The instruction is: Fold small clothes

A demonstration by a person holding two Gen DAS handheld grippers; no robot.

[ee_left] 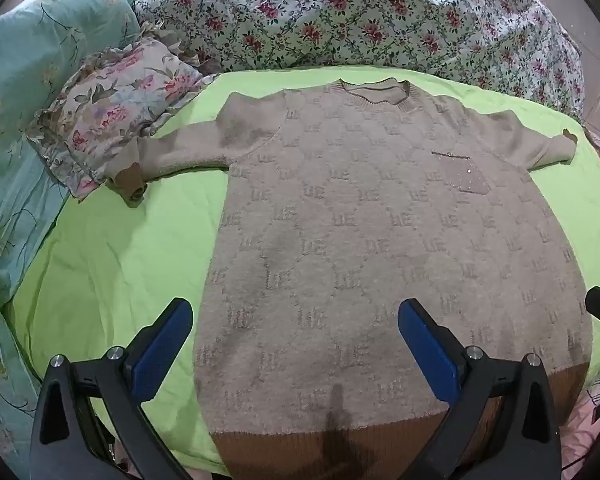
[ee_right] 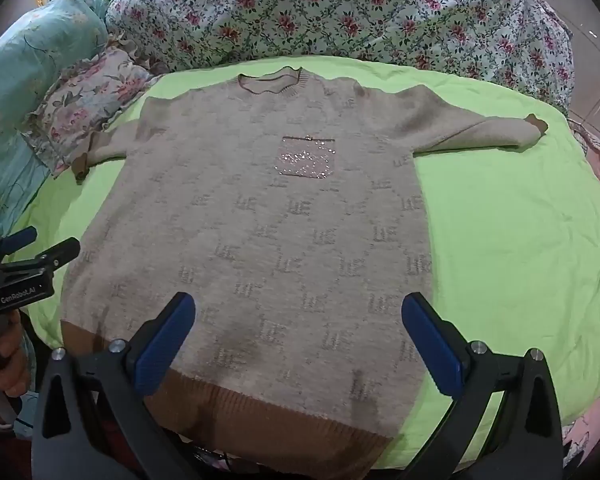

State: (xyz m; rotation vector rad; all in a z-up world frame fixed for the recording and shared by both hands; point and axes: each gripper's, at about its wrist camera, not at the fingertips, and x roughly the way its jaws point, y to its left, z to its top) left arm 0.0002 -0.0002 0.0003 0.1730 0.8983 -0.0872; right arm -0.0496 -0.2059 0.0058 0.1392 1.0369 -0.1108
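A: What is nearest to the cameras?

B: The two grippers; the left gripper [ee_left: 296, 320] has its blue pads wide apart and holds nothing; it hangs above the near left part of the sweater [ee_left: 380, 240]. The right gripper [ee_right: 298, 316] has its pads wide apart too; it grips nothing and hangs above the near right part of the same sweater [ee_right: 260, 240].

A: And how does the sweater lie?

B: It lies flat and front side up on a green sheet [ee_left: 120, 248]; the brown hem [ee_right: 260, 412] is at the near edge, just under the grippers; the collar [ee_right: 272, 80] points to the far side. A small shiny pocket [ee_right: 306, 156] sits on the chest; both sleeves are spread out, one to the left and one to the right.

A: What is around it?

B: At the far left a flowered pillow [ee_left: 112, 112] lies near the left sleeve cuff, maybe touching it; I cannot tell. Beyond, a white blanket with red flowers [ee_left: 360, 12] is piled along the far side; a light blue cloth [ee_left: 28, 80] lies to the left.
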